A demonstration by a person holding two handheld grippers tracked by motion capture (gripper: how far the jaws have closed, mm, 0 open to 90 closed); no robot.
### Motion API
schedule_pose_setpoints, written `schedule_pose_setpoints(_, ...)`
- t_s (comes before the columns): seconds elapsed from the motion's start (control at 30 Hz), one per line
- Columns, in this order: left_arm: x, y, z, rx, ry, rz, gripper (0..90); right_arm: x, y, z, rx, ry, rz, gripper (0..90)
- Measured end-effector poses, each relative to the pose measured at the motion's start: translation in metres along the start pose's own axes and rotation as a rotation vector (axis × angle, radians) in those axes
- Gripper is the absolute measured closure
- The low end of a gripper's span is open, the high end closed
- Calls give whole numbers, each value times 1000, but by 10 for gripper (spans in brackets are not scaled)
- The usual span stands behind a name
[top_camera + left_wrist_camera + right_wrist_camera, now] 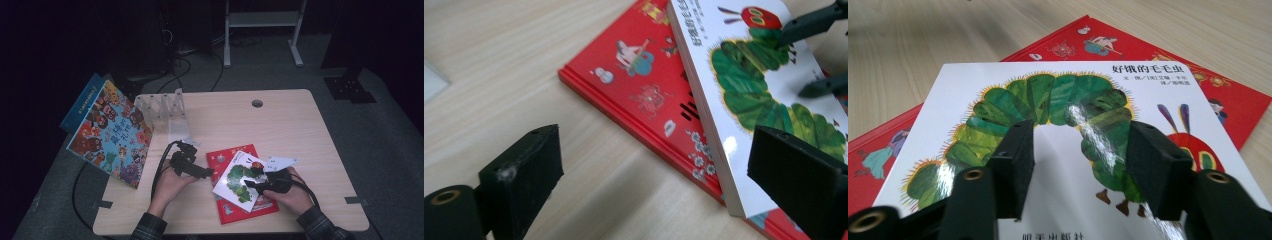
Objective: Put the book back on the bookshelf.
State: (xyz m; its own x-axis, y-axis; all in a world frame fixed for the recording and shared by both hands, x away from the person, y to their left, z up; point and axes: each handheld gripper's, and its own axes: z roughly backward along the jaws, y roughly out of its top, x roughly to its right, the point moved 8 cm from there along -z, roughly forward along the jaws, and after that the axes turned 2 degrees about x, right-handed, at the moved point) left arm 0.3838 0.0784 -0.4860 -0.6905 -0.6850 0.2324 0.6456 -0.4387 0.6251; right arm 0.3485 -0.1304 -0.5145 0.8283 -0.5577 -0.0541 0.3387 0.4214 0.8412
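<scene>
On the tabletop [300, 130], near my edge, the caterpillar book [240, 180] lies flat and face up on top of the red book [250, 210], turned a little askew so that red shows past it on several sides. My right claw [255, 179] hovers over its cover with both jaws spread and nothing between them; in the right gripper view the pads hang above the green body of the caterpillar, and I cannot tell for sure whether they touch the gloss or float just off it. My left claw [210, 172] is open too, aimed at the near corner of the same book from the bare wood beside the stack.

I judge the caterpillar book to be a stiff board book: the spine edge looks thick, so it should be fairly heavy for its size and will not bend. The cover shines under the light, so I expect it to be slippery, and pressing from above would only skate. The place to take hold is the edge that overhangs the red book, one jaw under and one over, close to the spine where it is stiffest. The red book beneath looks thin and flat and may slide along if I drag.
</scene>
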Motion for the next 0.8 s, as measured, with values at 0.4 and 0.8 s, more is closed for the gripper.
schedule_pose_setpoints(0.4, -4, -19, 5, -25, 13, -5, 0, 27, -8, 26, 0, -48, -69, 416)
schedule_pose_setpoints(0.8, -6, -28, 9, -28, 7, 8, 0, 41, -26, 38, -23, -42, -109, 329)
